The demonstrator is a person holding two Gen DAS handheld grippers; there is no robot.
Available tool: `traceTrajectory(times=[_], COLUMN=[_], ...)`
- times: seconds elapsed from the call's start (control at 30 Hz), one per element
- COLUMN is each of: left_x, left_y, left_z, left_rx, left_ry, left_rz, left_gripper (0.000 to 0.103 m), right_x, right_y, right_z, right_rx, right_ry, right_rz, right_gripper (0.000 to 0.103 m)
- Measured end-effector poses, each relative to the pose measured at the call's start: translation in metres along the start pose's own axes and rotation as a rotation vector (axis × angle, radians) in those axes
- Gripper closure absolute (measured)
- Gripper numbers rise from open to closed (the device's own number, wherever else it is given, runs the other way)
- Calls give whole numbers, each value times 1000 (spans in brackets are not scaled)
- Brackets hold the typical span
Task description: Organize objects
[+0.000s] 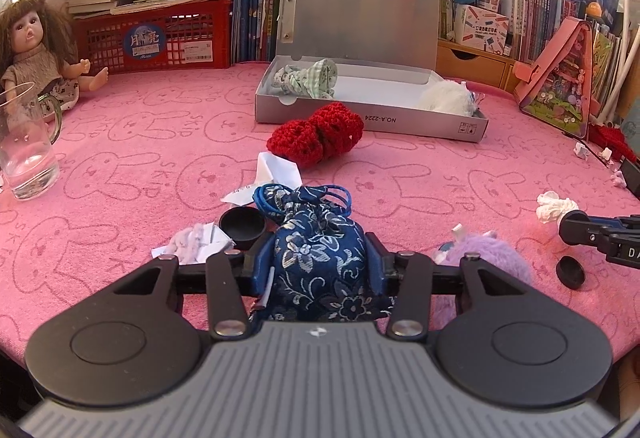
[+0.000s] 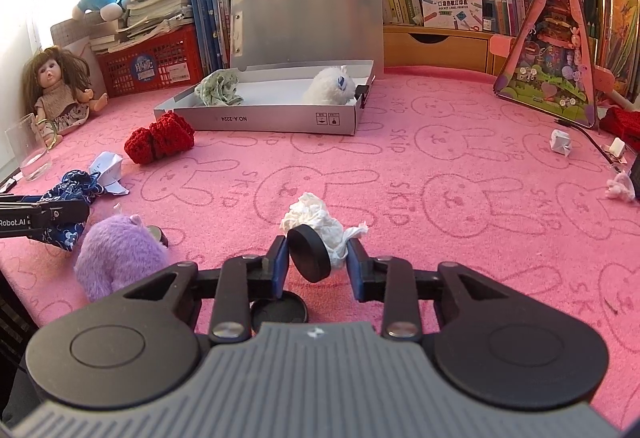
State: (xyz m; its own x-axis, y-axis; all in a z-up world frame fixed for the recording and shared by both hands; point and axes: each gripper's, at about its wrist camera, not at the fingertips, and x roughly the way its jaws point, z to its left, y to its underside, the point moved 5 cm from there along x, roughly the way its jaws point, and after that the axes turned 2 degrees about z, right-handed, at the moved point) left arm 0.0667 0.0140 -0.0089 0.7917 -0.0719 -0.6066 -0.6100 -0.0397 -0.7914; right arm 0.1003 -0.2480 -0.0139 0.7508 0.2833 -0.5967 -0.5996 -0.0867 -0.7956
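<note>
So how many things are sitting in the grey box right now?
2 in the grey box: a green cloth bundle at its left end and a white plush toy at its right end. The front wall could hide something small.

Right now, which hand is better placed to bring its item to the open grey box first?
Probably the right. The right gripper is shut on a tissue wad, with bare pink cloth up to the grey box. The left gripper holds the blue pouch, but a red knitted bow lies before the box.
</note>
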Motion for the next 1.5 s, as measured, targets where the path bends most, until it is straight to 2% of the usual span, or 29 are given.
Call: traceTrajectory(times=[0.77, 1.07, 1.13, 1.2, 1.37, 1.5], left_x=[15, 23, 25, 26, 28, 26], left_y=[-19, -21, -20, -19, -17, -15], left_z=[-30, -31, -30, -29, -27, -24], left_rx=[41, 39, 35, 32, 31, 35], left_ry=[45, 49, 50, 49, 42, 34], left_rz=[-10, 4, 11, 16, 24, 25], left_gripper=[51, 51, 50, 50, 50, 49], right_x=[9, 20, 21, 22, 20, 15], right_y=[-14, -11, -10, -8, -7, -7], right_z=[15, 23, 23, 22, 16, 11], right_rx=[-17, -34, -38, -40, -31, -23], right_ry=[-40, -53, -50, -40, -24, -7], right_rz=[-20, 18, 26, 30, 30, 24], right_gripper=[68, 67, 62, 62, 47, 47])
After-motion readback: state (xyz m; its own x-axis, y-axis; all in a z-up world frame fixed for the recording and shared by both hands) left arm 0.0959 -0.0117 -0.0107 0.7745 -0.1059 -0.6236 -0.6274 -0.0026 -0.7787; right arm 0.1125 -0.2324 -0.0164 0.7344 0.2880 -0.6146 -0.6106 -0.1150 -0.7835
